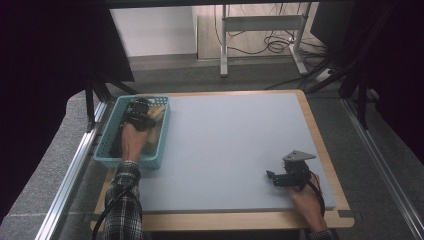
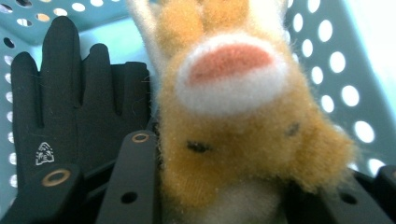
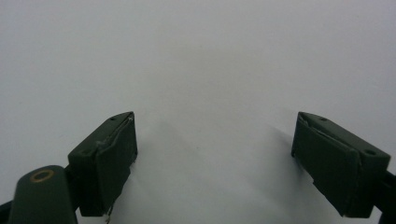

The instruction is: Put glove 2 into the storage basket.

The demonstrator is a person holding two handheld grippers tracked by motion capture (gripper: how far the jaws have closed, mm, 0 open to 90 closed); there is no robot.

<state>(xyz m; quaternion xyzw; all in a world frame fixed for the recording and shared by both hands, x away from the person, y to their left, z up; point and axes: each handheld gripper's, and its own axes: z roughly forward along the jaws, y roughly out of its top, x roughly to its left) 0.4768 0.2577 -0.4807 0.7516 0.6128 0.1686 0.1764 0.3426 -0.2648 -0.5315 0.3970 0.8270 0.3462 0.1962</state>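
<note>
Two grippers are at work over the grey table [image 1: 235, 150]. From the high view, the left gripper [image 1: 141, 114] is down inside the teal basket [image 1: 111, 135] at the table's left edge, over a pale plush toy [image 1: 157, 113] at the far end of the basket. The right gripper [image 1: 290, 176] rests low near the right front corner, well apart from everything.

From the left gripper view, the orange-and-white plush toy [image 2: 233, 112] sits between the jaws, its fuzzy body spilling over them. A black glove [image 2: 70, 107] lies flat just beside it against the perforated basket wall [image 2: 336, 60]. The jaws stand fairly narrow, but the fur hides the pads, so I cannot tell whether they press on the toy or merely flank it.

From the right gripper view, the jaws stand wide with nothing between them, over bare table.

If the step is taking the toy, it probably goes best by squeezing the thick body rather than loose fur, keeping the left-hand jaw off the glove, and lifting straight up past the basket rim.
</note>
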